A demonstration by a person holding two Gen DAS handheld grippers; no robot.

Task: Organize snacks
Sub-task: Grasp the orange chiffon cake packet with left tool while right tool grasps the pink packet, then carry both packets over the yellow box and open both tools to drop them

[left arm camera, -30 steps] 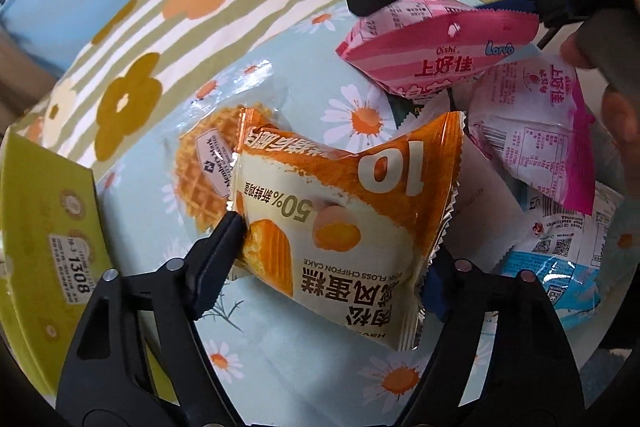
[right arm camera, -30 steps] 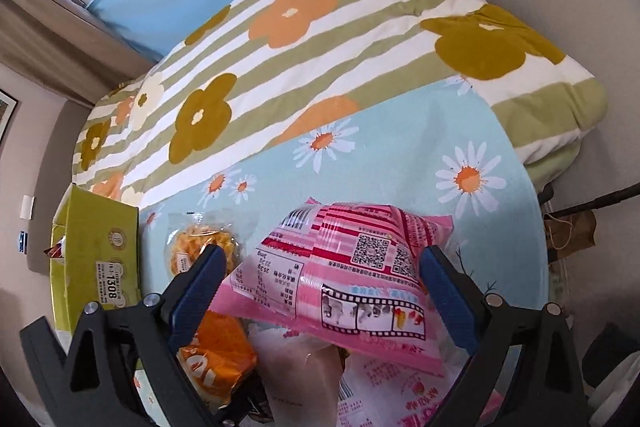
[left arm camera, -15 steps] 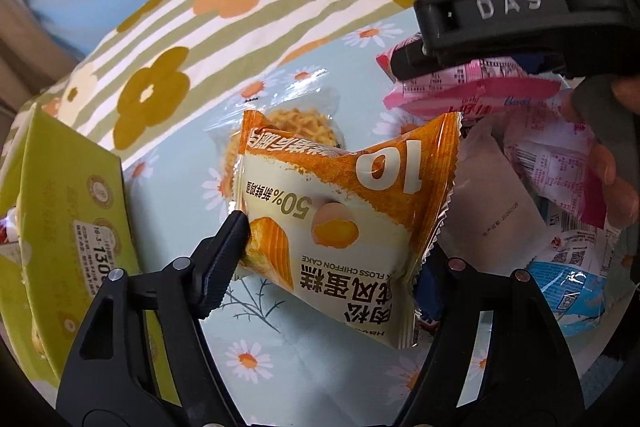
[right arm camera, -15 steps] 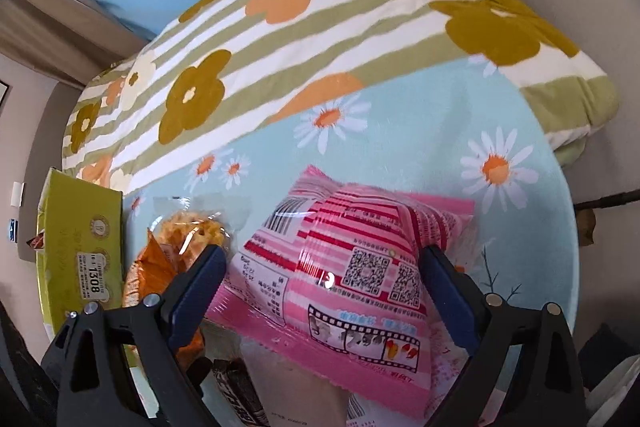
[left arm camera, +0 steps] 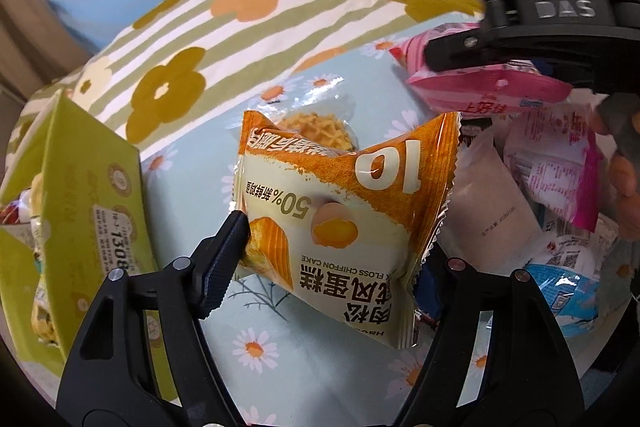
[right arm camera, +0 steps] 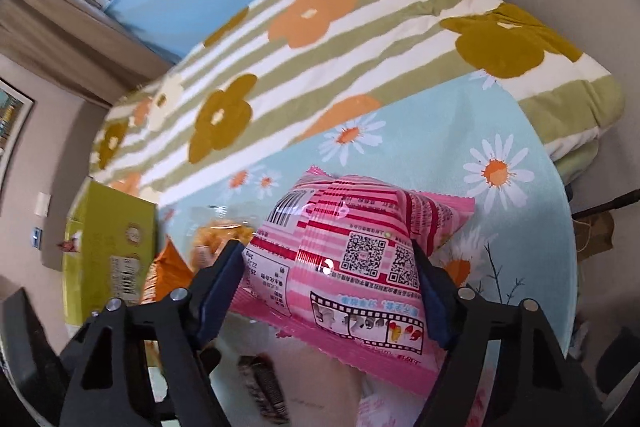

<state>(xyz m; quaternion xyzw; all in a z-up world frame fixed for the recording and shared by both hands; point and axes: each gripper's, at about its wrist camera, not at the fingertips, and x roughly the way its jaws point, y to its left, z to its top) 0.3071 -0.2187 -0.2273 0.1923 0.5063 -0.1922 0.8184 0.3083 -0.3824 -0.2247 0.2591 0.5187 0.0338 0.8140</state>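
Note:
My left gripper (left arm camera: 328, 255) is shut on an orange and cream chiffon cake packet (left arm camera: 344, 195) and holds it tilted above the daisy tablecloth (left arm camera: 192, 187). My right gripper (right arm camera: 328, 259) has its jaws closing on a pink striped snack bag (right arm camera: 360, 247). Both pads touch the bag's sides and the bag bulges between them. In the left wrist view the same pink bag (left arm camera: 488, 91) shows at the upper right under a black finger (left arm camera: 520, 43) of the right gripper. An open green box (left arm camera: 80, 207) stands at the left, also seen as the green box (right arm camera: 108, 231).
A clear waffle packet (left arm camera: 316, 123) lies behind the cake packet. A heap of snacks lies at the right: a white pouch (left arm camera: 488, 211), a pink-and-white packet (left arm camera: 552, 163), a blue packet (left arm camera: 560, 283). A striped flowered blanket (right arm camera: 320, 39) covers the far side.
The right gripper's jaws have narrowed onto the pink bag, which now bulges. The left gripper has lifted the cake packet a little, and more of the green box shows.

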